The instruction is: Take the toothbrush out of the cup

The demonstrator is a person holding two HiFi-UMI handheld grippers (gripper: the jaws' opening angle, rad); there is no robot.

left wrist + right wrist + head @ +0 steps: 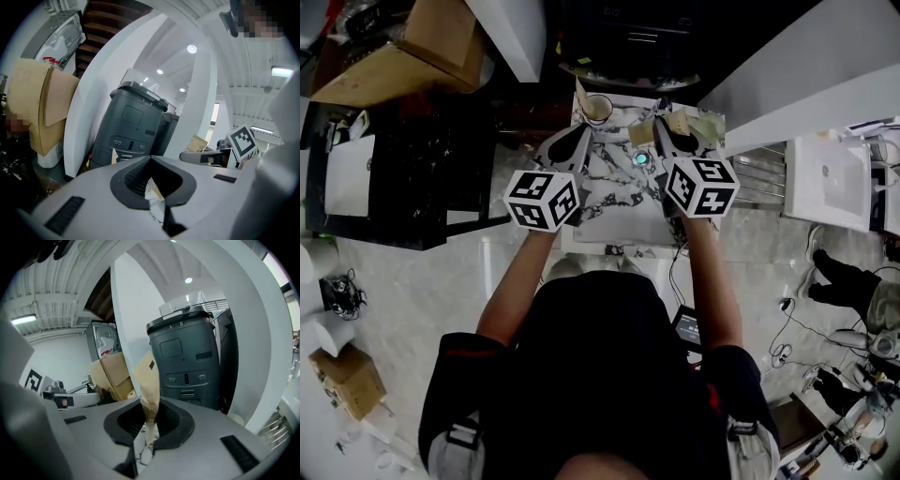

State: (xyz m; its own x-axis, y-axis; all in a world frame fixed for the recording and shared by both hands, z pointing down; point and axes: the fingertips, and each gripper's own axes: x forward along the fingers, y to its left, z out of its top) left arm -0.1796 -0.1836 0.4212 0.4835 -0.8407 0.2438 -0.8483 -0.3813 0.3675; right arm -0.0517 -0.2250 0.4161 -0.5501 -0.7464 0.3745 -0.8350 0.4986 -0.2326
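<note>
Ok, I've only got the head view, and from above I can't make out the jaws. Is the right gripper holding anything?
Observer: Yes. In the right gripper view, the right gripper is clamped on a tan paper packet that stands up above its jaws.
Operator: And the left one?
Observer: The left gripper view shows the left gripper shut, jaws together.
Operator: What are they pointing at?
Observer: Both gripper views look towards a tall dark grey unit with a lid, standing upright in front of a white curved wall.
</note>
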